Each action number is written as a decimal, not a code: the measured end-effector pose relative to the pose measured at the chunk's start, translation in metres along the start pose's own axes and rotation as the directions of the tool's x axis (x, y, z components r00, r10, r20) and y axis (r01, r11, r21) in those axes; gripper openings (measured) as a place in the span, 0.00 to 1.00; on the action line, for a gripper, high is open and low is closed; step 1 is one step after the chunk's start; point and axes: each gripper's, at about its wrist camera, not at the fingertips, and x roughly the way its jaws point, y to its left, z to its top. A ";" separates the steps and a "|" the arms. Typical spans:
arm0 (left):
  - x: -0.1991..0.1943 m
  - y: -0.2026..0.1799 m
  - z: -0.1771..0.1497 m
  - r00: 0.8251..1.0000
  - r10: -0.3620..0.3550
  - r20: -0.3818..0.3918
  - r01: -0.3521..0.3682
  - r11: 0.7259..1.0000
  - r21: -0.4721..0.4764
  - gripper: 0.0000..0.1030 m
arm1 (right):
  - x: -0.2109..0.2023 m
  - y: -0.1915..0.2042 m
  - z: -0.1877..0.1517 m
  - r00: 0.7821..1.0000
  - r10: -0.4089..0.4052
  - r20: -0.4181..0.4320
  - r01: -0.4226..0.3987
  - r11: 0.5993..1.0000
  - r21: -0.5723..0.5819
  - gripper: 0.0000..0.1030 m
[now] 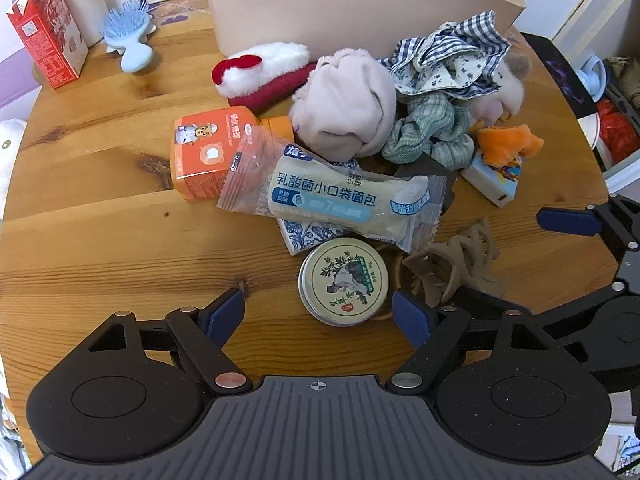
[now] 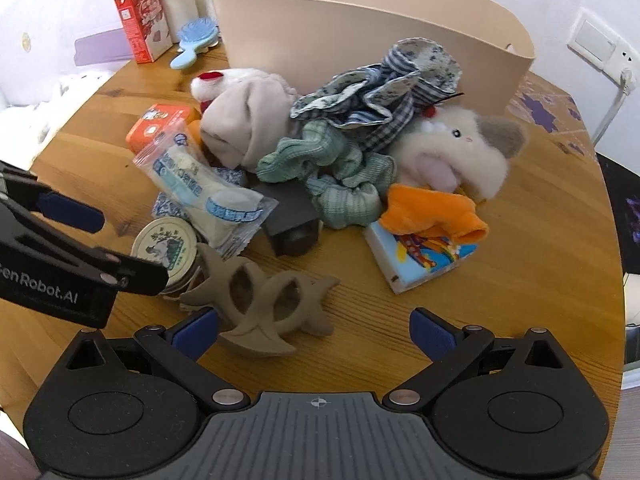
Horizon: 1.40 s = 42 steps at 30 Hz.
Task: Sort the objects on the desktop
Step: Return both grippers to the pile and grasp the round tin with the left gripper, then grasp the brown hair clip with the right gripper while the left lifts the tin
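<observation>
With both jaws spread and empty, the left gripper [image 1: 319, 316] is nearer the round tin [image 1: 343, 282]. The tin lies between its jaws, on the tabletop [image 1: 100, 232].

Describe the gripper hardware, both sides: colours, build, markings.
Left gripper and right gripper: matte black linkage arms with silver pivot pins, blue fingertip pads, round black hubs, ribbed grey centre plate with crosshair mark. White lettering ending "enRobot.AI" on the left's side.

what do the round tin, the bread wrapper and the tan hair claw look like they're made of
Round tin: likely thin metal, with a silvery rolled rim and a printed, slightly glossy lid. Bread wrapper: clear plastic film, see-through at its crimped, serrated ends, with shiny creases. Hair claw: probably matte plastic, uniformly tan, rigid curved prongs, no shine.
</observation>
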 end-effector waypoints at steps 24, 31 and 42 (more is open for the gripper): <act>0.019 0.001 0.009 1.000 -0.024 -0.013 0.023 0.999 -0.040 0.63 | 0.004 -0.002 0.004 0.992 0.120 0.036 -0.118 0.992 -0.050 0.57; 0.017 -0.001 0.010 1.000 -0.011 -0.015 0.011 1.000 -0.015 0.53 | 0.003 -0.004 0.003 0.993 0.115 0.035 -0.113 0.992 -0.048 0.54; 0.007 0.010 0.004 1.000 0.004 0.007 -0.004 0.997 -0.074 0.53 | -0.006 -0.011 -0.002 0.994 0.086 0.061 -0.085 0.996 -0.019 0.54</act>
